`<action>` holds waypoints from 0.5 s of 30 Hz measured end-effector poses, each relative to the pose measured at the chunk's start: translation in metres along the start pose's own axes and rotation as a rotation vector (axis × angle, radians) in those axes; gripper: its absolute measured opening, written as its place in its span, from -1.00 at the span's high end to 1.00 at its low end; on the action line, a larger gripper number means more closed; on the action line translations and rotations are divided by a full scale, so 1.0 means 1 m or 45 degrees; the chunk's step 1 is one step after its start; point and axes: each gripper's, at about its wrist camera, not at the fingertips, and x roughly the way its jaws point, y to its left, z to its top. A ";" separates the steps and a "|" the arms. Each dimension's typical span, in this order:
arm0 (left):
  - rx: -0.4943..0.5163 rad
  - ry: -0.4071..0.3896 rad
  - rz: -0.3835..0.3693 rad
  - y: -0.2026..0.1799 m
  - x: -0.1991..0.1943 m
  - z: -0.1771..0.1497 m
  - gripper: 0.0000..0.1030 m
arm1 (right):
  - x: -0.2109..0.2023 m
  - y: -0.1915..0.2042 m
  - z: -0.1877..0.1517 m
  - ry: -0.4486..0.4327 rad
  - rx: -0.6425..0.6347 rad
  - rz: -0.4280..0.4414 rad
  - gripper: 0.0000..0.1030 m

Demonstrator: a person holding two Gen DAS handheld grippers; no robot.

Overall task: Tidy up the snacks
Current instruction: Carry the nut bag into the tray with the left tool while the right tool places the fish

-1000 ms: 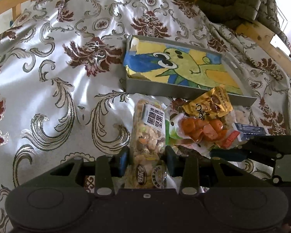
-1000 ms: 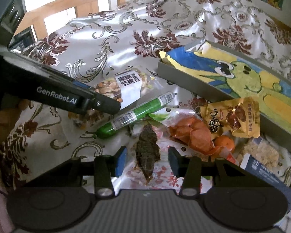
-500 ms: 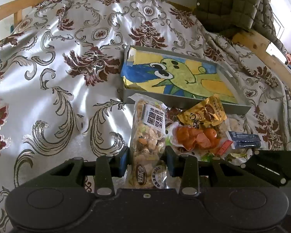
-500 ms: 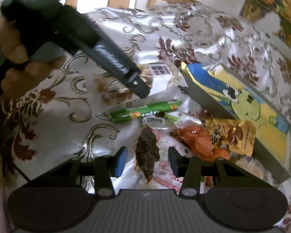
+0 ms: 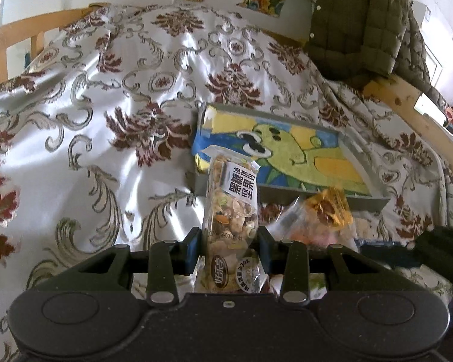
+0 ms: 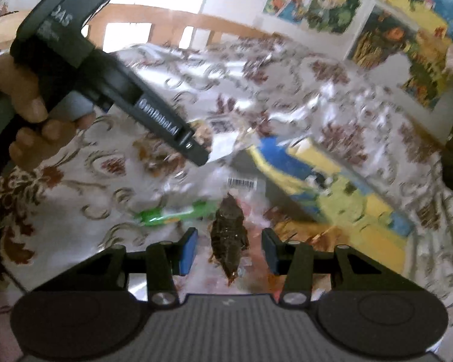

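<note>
My left gripper [image 5: 229,250] is shut on a clear packet of mixed nuts [image 5: 232,199] with a white label, which stands up in front of the grey tray [image 5: 317,197]. The tray is lined with a yellow-green cartoon picture. My right gripper [image 6: 229,253] is shut on a clear packet holding a dark brown dried snack [image 6: 228,235], raised above the bedspread. The right wrist view is blurred. It shows the tray [image 6: 274,187] to the right and a hand [image 6: 30,105] holding the left gripper at upper left.
A gold-orange snack packet [image 5: 329,208] and other wrapped snacks lie in front of the tray. A green stick packet [image 6: 172,214] lies on the patterned bedspread [image 5: 120,120]. An olive quilted jacket [image 5: 362,24] hangs over the wooden bed frame [image 5: 407,102]. Posters cover the wall.
Both grippers have lifted with their packets still held. The nut packet now rises in front of the tray's near edge. The right wrist view has rolled and tilted up, showing more wall.
</note>
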 end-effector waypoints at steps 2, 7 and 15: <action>0.001 -0.024 0.000 -0.001 0.002 0.003 0.20 | 0.002 -0.009 0.003 -0.022 0.017 -0.035 0.03; -0.026 -0.077 -0.002 -0.002 0.016 0.020 0.20 | 0.015 -0.038 0.009 -0.072 0.076 -0.125 0.03; -0.071 -0.154 -0.037 -0.018 0.063 0.061 0.20 | 0.039 -0.088 0.010 -0.128 0.215 -0.229 0.02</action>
